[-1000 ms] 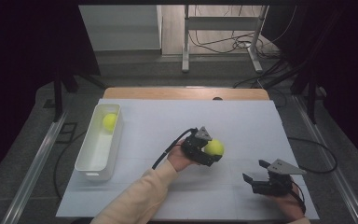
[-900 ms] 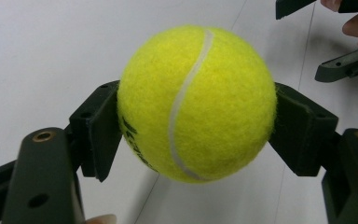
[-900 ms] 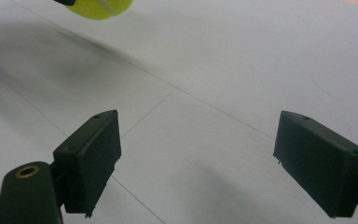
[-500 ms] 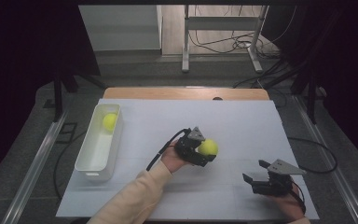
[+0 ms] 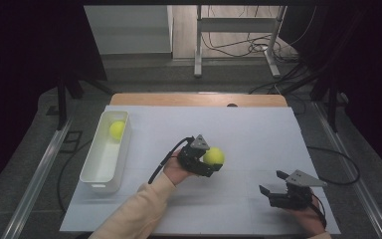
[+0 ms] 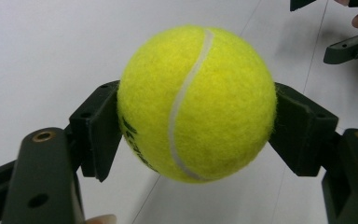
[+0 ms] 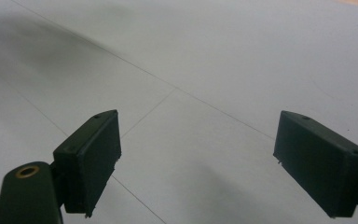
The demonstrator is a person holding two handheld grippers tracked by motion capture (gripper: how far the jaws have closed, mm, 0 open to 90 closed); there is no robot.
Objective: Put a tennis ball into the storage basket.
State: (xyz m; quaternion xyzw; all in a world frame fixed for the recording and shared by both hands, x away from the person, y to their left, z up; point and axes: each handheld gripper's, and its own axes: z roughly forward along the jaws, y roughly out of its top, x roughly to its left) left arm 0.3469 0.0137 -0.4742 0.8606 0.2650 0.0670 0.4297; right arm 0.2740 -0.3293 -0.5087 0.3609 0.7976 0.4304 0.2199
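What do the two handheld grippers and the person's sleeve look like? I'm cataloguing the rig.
Both the left gripper and the right gripper are black, with two blocky rectangular jaws, brass-coloured rivets and a grey three-cornered top plate. A black cable trails from the left one. The left arm wears a peach long sleeve.

A yellow tennis ball (image 6: 196,102) sits at the centre, clamped at nine and three o'clock between the two black jaws of the left gripper (image 6: 196,135). A curved white seam runs down its face. Behind lies a white table surface (image 6: 51,51), with parts of another gripper (image 6: 349,46) at two o'clock.
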